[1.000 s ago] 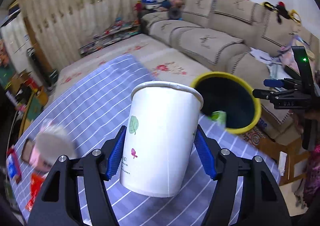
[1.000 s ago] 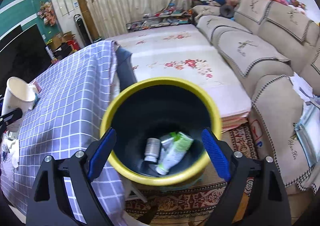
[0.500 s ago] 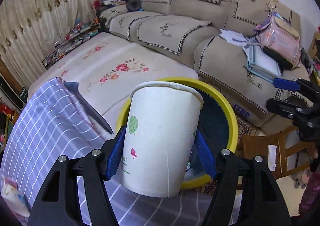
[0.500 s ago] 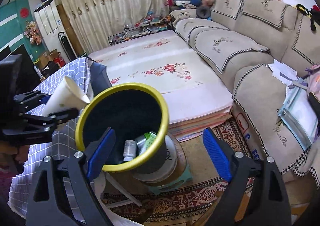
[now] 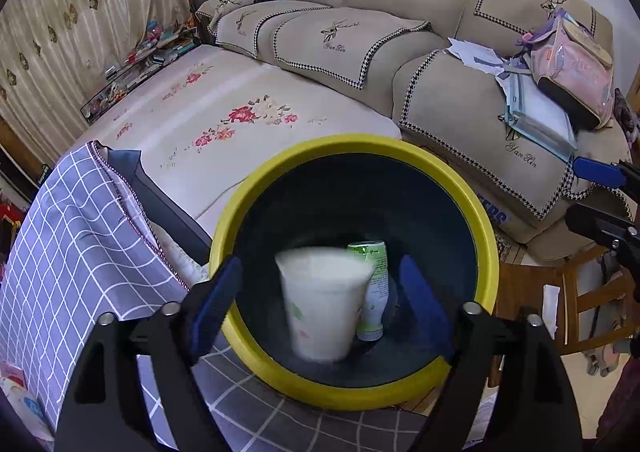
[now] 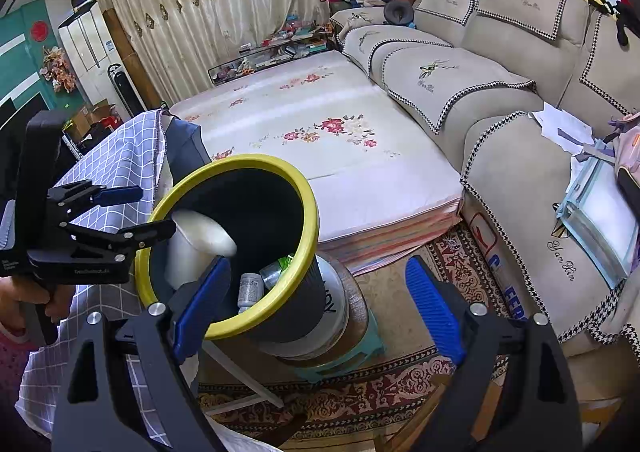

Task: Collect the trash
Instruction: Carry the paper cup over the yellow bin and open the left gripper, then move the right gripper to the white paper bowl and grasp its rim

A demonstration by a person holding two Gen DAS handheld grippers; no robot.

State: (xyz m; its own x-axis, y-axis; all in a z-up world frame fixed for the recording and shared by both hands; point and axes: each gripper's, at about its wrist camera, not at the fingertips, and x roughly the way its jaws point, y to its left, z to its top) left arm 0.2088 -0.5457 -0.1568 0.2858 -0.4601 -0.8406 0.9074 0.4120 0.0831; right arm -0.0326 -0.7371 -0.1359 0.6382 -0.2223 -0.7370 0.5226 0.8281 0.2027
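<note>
A white paper cup (image 5: 322, 302) with small leaf prints is blurred and loose inside the yellow-rimmed black bin (image 5: 486, 248). My left gripper (image 5: 322, 298) is open over the bin mouth, its blue pads apart from the cup. In the right wrist view the cup (image 6: 196, 242) sits just below the bin's rim (image 6: 310, 228), beside the left gripper (image 6: 132, 209). A green-and-white bottle (image 5: 374, 280) and small containers (image 6: 250, 286) lie at the bin's bottom. My right gripper (image 6: 316, 304) is open and empty, right of the bin.
The bin stands on a white bucket (image 6: 334, 308) on a stool beside the table with a checked purple cloth (image 5: 68, 236). A floral mat (image 6: 320, 139) and a beige sofa (image 5: 360, 31) lie behind. A wooden chair (image 5: 568, 292) stands at the right.
My left gripper carried the cup from the table to over the bin, then opened and let it go. The cup is dropping into the bin. My right gripper drew back from the bin.
</note>
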